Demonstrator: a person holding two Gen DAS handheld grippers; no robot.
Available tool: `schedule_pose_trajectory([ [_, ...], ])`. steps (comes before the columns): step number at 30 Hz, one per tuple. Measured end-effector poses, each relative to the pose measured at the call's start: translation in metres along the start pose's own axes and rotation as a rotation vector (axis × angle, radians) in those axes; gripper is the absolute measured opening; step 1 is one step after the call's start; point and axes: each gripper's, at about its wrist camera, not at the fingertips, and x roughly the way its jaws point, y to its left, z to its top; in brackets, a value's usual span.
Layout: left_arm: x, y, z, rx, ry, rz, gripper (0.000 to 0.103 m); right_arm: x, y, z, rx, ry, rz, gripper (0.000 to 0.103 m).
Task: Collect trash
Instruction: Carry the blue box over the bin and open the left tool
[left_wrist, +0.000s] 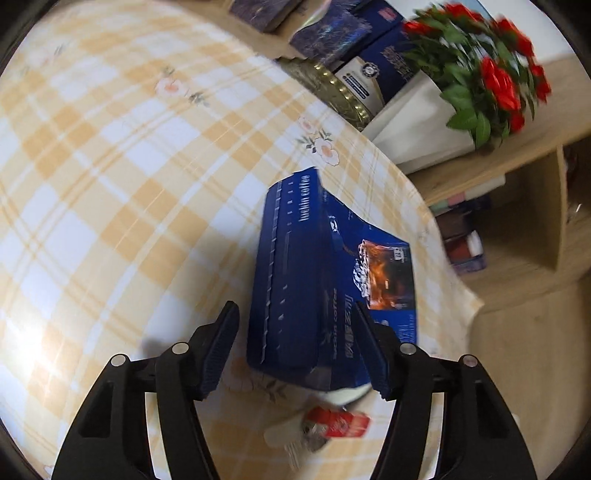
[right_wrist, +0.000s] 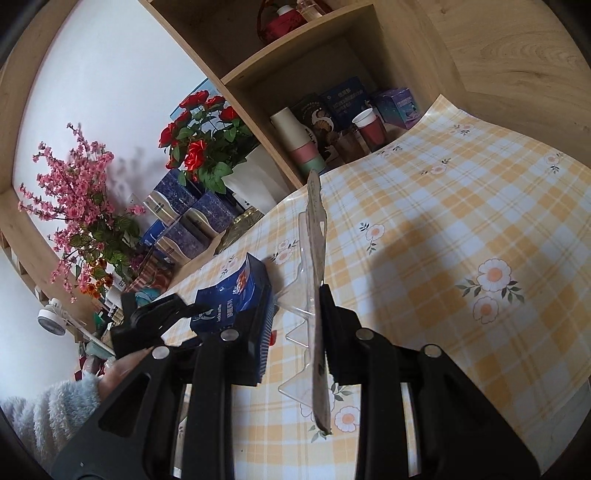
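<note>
Left tool spread wide, fingers either side of the blue coffee box lying on the table. Right tool stands apart, a clear blister pack against its right finger; grip cannot be confirmed.

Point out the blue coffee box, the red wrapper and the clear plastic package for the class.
blue coffee box (left_wrist: 295, 280), left wrist view, on its long dark side.
red wrapper (left_wrist: 338, 422), left wrist view, on its red middle.
clear plastic package (right_wrist: 318, 295), right wrist view, on its card edge.
</note>
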Motion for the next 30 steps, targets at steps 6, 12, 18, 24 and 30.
schedule_pose_trajectory([
  [6,0.011,-0.023,0.001,0.175,0.012,0.13,0.061,-0.001,-0.004,-0.008,0.01,0.023,-0.001,0.028],
  [12,0.003,-0.007,0.016,0.11,0.01,0.067,0.043,-0.004,0.0,-0.01,-0.002,0.044,-0.007,0.028],
  [18,-0.043,0.004,0.035,0.093,-0.034,-0.026,0.04,-0.012,0.011,-0.002,-0.038,0.019,0.005,0.028],
  [24,-0.093,0.024,0.03,0.093,-0.037,-0.12,0.039,-0.01,0.026,-0.007,-0.05,0.041,0.022,0.028],
  [30,-0.145,0.044,0.019,0.111,-0.043,-0.158,0.039,-0.024,0.05,-0.013,-0.101,0.043,0.036,0.028],
])
